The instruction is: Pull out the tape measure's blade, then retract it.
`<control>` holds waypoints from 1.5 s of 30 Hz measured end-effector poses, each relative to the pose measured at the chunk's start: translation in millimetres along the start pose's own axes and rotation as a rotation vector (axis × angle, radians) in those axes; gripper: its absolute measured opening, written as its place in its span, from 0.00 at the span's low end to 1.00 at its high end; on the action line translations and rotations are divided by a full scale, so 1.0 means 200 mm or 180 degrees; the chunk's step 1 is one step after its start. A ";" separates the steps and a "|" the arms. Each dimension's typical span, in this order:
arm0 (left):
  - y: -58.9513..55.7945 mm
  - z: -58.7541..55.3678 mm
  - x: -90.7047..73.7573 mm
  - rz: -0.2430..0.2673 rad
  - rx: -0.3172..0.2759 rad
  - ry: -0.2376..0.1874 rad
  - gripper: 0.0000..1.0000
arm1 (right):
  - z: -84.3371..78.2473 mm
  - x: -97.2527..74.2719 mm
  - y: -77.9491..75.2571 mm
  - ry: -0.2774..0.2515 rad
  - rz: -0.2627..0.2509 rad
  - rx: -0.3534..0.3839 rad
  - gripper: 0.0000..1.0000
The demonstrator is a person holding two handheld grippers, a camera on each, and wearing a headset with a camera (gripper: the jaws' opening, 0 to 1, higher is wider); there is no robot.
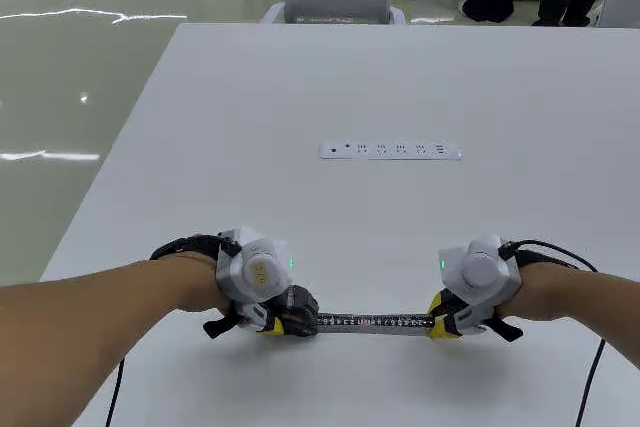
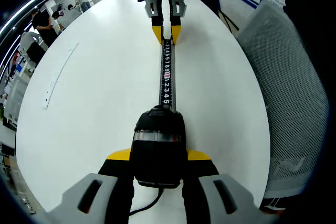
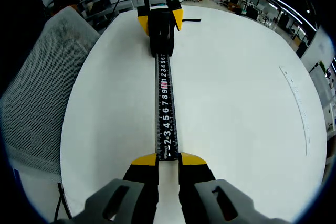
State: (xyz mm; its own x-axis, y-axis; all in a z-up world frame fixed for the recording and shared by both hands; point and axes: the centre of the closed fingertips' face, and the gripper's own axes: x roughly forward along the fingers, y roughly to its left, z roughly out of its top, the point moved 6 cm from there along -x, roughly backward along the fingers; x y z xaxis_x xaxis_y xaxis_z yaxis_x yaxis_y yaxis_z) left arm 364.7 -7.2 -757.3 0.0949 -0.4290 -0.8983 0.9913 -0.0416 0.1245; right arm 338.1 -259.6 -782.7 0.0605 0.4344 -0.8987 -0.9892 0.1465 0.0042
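Head view: tape measure (image 1: 300,312) lay close to the table's (image 1: 400,77) near edge, spanning left gripper (image 1: 288,320) to right gripper (image 1: 447,323).
Left gripper view: jaws clamped on the black case (image 2: 157,150), anchoring it against the pull.
Right gripper view: yellow-tipped jaws pinched the end of the blade (image 3: 165,103), holding it extended. The blade was dark with white numerals and one red mark, and lay flat along the surface.

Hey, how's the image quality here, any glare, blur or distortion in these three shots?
Head view: bright glare streaks on the glossy floor, table evenly lit with soft shadows. Left gripper view: fisheye bows the table edge; the tape measure and the numerals on its blade look sharp. Right gripper view: same bowing, the power strip looks curved, numerals crisp.
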 end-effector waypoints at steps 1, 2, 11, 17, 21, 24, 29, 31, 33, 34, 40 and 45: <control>0.00 0.00 0.00 -0.0001 0.0000 -0.0001 0.31 | 0.00 0.00 0.00 0.0001 -0.0002 0.0002 0.12; 0.00 0.00 0.00 -0.0003 -0.0001 0.0000 0.31 | -0.01 -0.01 0.00 0.0004 -0.0004 0.0005 0.12; 0.00 0.00 0.00 0.0000 -0.0003 0.0001 0.31 | -0.03 -0.01 0.00 0.0017 -0.0010 0.0020 0.12; 0.00 0.00 0.00 0.0000 -0.0001 0.0001 0.31 | -0.05 -0.03 0.00 0.0035 -0.0017 0.0033 0.12; 0.00 0.00 0.00 -0.0002 -0.0001 0.0001 0.31 | -0.07 -0.04 -0.01 0.0053 -0.0021 0.0051 0.12; 0.00 0.00 0.00 -0.0003 -0.0001 0.0000 0.31 | -0.08 -0.04 -0.01 0.0073 -0.0023 0.0054 0.12; 0.00 0.00 0.00 0.0003 0.0000 0.0001 0.31 | -0.09 -0.05 -0.01 0.0128 -0.0010 0.0053 0.12; 0.00 0.00 0.00 0.0006 0.0002 0.0003 0.31 | -0.09 -0.05 -0.01 0.0138 -0.0009 0.0051 0.12; 0.00 0.00 0.00 0.0007 0.0002 0.0005 0.31 | -0.10 -0.05 -0.01 0.0141 -0.0012 0.0060 0.12; 0.00 0.00 0.00 0.0007 0.0001 0.0004 0.31 | -0.10 -0.05 -0.01 0.0141 -0.0014 0.0062 0.12; 0.00 0.00 0.00 0.0005 -0.0001 0.0004 0.31 | -0.13 -0.06 0.00 0.0161 -0.0039 0.0080 0.12; 0.00 -0.01 0.01 0.0002 -0.0003 0.0005 0.31 | -0.15 -0.07 0.00 0.0170 -0.0046 0.0086 0.12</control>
State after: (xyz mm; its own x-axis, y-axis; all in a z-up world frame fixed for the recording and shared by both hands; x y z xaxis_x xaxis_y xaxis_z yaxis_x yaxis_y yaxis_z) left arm 365.2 -6.4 -758.9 0.0956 -0.4276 -0.8989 0.9914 -0.0405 0.1247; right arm 333.7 -291.8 -783.1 0.0669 0.3840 -0.9209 -0.9843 0.1766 0.0021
